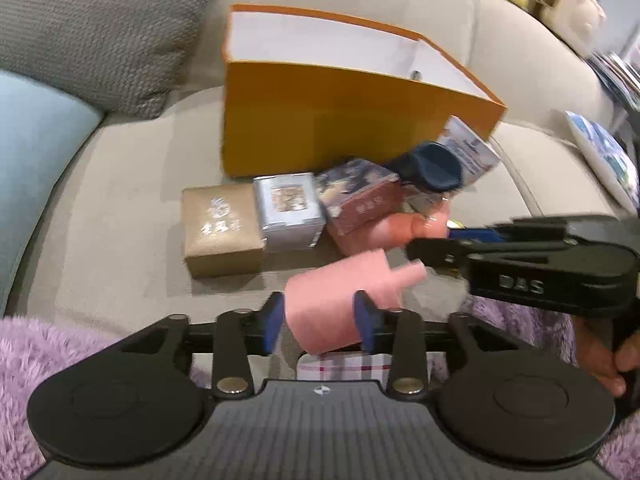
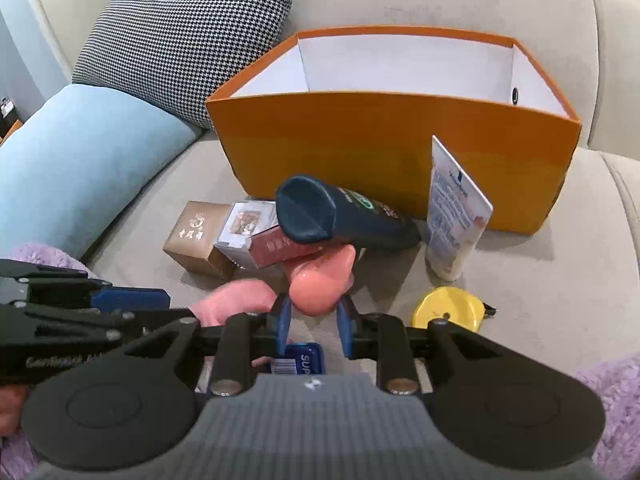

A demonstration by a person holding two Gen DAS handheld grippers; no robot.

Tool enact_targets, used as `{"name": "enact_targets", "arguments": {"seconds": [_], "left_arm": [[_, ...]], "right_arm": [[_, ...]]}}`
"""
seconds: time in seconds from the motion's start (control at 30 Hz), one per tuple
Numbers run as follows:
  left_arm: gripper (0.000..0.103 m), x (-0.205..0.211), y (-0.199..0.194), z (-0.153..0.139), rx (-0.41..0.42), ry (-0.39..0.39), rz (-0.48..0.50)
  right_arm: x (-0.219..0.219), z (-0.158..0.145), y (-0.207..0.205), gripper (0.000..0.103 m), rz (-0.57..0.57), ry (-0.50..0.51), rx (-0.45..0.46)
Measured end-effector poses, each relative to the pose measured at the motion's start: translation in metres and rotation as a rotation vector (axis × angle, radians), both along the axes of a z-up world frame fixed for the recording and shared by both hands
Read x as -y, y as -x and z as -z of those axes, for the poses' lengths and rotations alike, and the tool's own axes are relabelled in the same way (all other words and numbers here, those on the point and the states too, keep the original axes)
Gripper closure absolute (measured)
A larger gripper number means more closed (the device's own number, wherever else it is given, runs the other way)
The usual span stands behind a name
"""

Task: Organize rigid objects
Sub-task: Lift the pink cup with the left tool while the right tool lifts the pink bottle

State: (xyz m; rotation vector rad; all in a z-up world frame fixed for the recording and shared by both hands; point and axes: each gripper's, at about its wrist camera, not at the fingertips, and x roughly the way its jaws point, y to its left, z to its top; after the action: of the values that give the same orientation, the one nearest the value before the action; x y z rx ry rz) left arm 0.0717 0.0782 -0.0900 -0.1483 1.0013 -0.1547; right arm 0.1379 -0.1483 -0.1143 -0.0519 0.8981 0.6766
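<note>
The left gripper (image 1: 320,320) is clamping its blue pads on a pink cylindrical plastic bottle (image 1: 340,304), while the right gripper (image 2: 312,316) is closing around a second, glossy pink rounded bottle (image 2: 324,280), though firm contact cannot be confirmed. Both pink items are sitting on the beige sofa cushion (image 2: 540,280), near the open orange cardboard box (image 2: 400,140). Each should be lifted clear of the neighbouring small boxes and lowered over the front wall.
</note>
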Motion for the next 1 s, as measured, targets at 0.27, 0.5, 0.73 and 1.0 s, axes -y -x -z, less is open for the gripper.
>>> {"name": "enact_targets", "arguments": {"seconds": [0.27,0.5,0.73,1.0], "left_arm": [[0.047,0.03,-0.007,0.004,0.001,-0.083,0.19],[0.041,0.042,-0.013,0.008,-0.009,-0.157,0.248],[0.031,0.084,-0.009,0.018,0.027,-0.432,0.459],[0.031,0.12,-0.008,0.039,0.069,-0.708,0.633]], "right_arm": [[0.002,-0.001,-0.001,0.071,0.019,-0.019,0.008],[0.011,-0.004,-0.001,0.073,0.049,-0.05,0.011],[0.019,-0.004,0.0,0.073,0.055,-0.061,0.004],[0.028,-0.003,0.006,0.074,0.047,-0.064,0.012]]}}
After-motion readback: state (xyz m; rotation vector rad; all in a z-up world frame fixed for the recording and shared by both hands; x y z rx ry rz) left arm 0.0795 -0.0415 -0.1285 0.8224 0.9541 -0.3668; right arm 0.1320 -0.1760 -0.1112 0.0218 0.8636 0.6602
